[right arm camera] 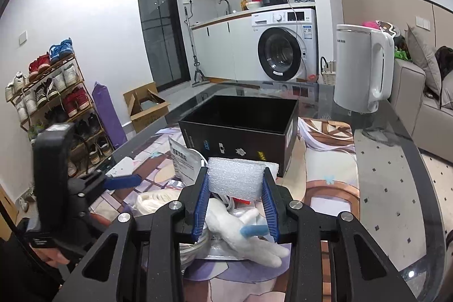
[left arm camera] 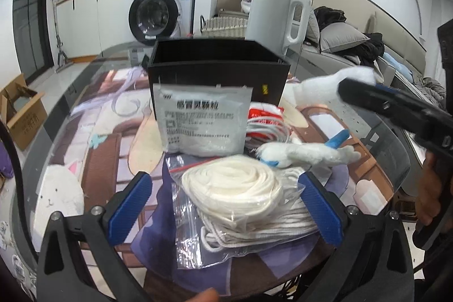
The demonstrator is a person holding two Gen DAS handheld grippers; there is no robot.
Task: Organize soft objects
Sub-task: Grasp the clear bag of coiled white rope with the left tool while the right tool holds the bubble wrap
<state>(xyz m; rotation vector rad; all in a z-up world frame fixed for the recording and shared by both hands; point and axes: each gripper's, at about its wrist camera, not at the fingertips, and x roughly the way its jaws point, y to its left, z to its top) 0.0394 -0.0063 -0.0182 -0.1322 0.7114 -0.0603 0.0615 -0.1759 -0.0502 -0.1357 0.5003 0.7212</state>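
An open black box [left arm camera: 218, 72] [right arm camera: 240, 129] stands on the glass table. My right gripper [right arm camera: 236, 183] is shut on a white foam piece [right arm camera: 236, 177], held above the table just in front of the box; it also shows in the left wrist view [left arm camera: 354, 75]. My left gripper [left arm camera: 223, 205] is open, its fingers either side of a bagged coil of white rope [left arm camera: 235, 188] that lies on the table. A white sachet [left arm camera: 202, 118] leans on the box. A white plush toy [left arm camera: 305, 152] [right arm camera: 246, 234] with blue parts lies beside the rope.
A white kettle [left arm camera: 279, 10] [right arm camera: 365, 64] stands behind the box. A red and white packet [left arm camera: 264, 115] lies right of the sachet. A printed mat [right arm camera: 325, 174] lies under the glass. A sofa [right arm camera: 419, 109] is to the right, a washing machine [right arm camera: 286, 47] behind.
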